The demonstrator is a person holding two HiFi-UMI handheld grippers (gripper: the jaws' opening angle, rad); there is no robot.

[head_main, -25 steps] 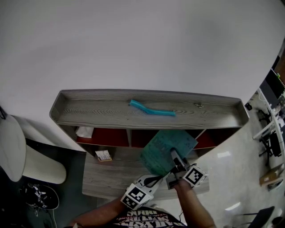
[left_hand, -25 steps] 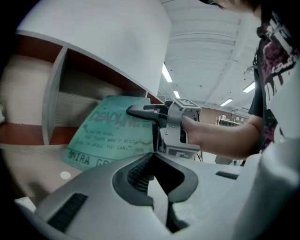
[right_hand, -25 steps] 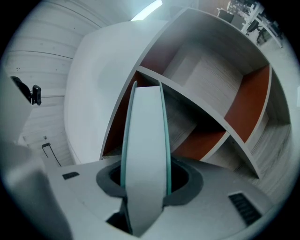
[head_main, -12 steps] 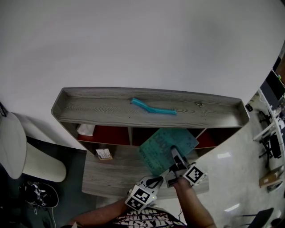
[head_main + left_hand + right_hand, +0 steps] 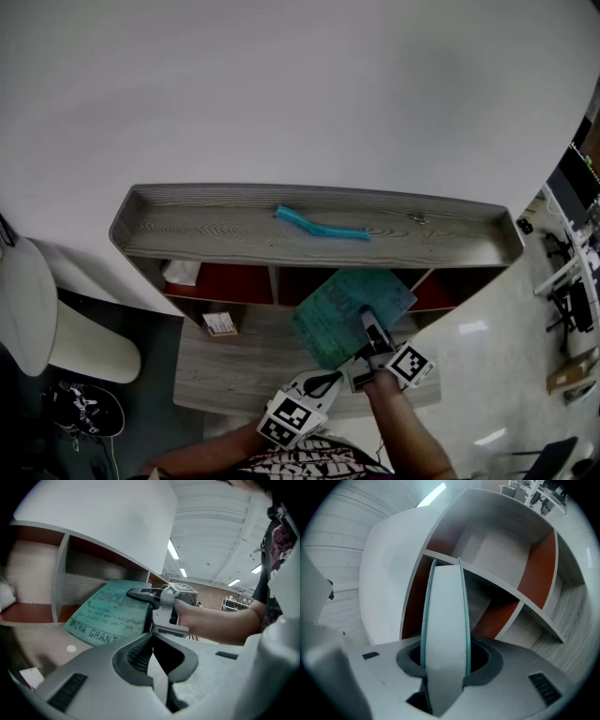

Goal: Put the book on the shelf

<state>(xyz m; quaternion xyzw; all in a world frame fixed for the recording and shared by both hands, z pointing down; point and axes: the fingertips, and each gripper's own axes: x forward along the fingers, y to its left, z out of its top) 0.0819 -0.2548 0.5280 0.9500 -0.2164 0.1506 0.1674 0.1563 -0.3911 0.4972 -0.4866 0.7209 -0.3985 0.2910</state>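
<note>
One book (image 5: 337, 314), one shelf (image 5: 206, 234) (teal cover).

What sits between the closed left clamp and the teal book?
In the left gripper view, the right gripper and the hand holding it stand between the left gripper and the book, whose edge the right gripper clamps.

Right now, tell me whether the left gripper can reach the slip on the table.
Probably yes: the left gripper is shut and empty, and the slip lies on bare table to its left with nothing between.
</note>
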